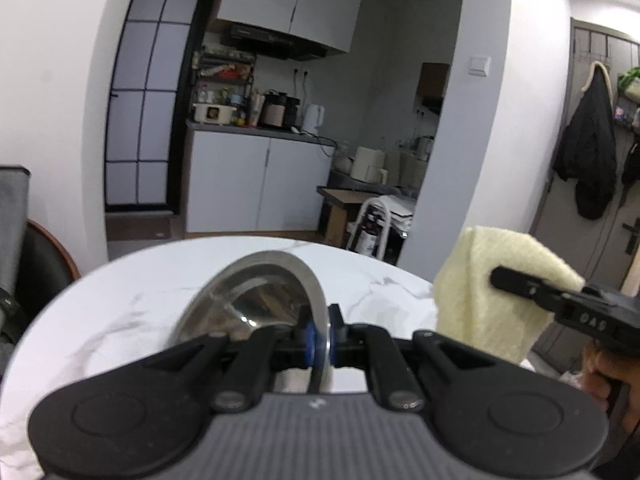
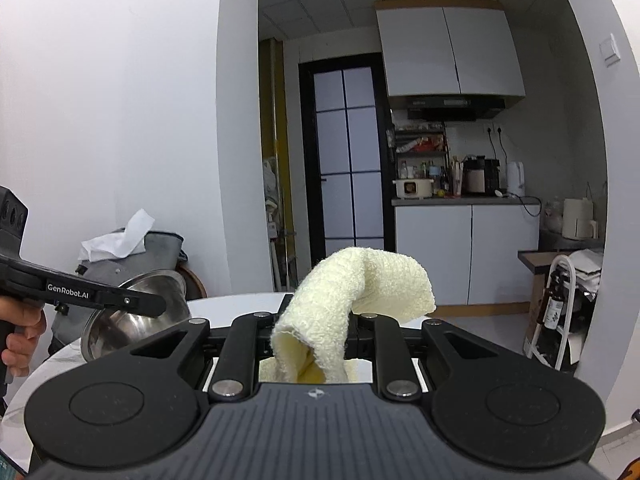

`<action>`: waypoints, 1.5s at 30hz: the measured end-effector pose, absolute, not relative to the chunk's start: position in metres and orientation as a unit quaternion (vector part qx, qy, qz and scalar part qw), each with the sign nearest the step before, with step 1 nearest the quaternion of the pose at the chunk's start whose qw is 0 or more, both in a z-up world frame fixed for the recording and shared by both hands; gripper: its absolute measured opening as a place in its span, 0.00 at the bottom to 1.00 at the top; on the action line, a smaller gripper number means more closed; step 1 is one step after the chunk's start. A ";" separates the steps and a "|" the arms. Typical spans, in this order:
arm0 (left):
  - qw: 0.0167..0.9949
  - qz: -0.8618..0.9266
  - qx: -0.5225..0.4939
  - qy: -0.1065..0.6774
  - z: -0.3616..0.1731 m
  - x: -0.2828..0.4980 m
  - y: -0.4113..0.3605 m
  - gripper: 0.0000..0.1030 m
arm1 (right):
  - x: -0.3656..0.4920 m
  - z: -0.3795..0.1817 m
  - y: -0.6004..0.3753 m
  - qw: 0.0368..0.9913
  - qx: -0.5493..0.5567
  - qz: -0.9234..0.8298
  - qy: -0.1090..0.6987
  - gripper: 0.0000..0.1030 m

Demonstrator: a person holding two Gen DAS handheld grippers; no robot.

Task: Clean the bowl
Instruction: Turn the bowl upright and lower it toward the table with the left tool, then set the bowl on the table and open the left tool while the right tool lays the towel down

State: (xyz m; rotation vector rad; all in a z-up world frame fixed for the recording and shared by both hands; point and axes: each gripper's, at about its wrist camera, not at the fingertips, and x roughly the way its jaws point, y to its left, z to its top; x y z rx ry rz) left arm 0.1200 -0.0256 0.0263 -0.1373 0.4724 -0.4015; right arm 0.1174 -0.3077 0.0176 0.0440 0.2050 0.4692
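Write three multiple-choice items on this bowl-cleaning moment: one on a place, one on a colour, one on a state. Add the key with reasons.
1. Where is the steel bowl?
A. Flat on the table
B. Lifted, rim pinched by the left gripper
C. In a sink

2. What colour is the cloth?
A. Pale yellow
B. Blue
C. Dark green

3. How is the right gripper?
A. Open and empty
B. Shut on the cloth
C. Holding the bowl

Key: 1 B, the rim sits edge-on between its fingers, above the marble table. 2 A, the towel looks cream-yellow in both views. 3 B, the cloth bunches up from between its fingers.
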 end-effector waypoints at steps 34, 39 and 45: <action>0.915 -0.246 -0.118 0.299 -0.013 0.134 0.000 0.72 | 0.139 -0.015 -0.299 0.927 0.085 0.284 0.229 0.88; 0.924 -0.229 -0.129 0.276 -0.003 0.129 0.007 0.82 | 0.138 -0.011 -0.306 0.929 0.093 0.277 0.225 0.90; 0.935 -0.208 -0.145 0.249 0.008 0.121 0.015 0.88 | 0.131 -0.008 -0.309 0.932 0.086 0.279 0.215 0.95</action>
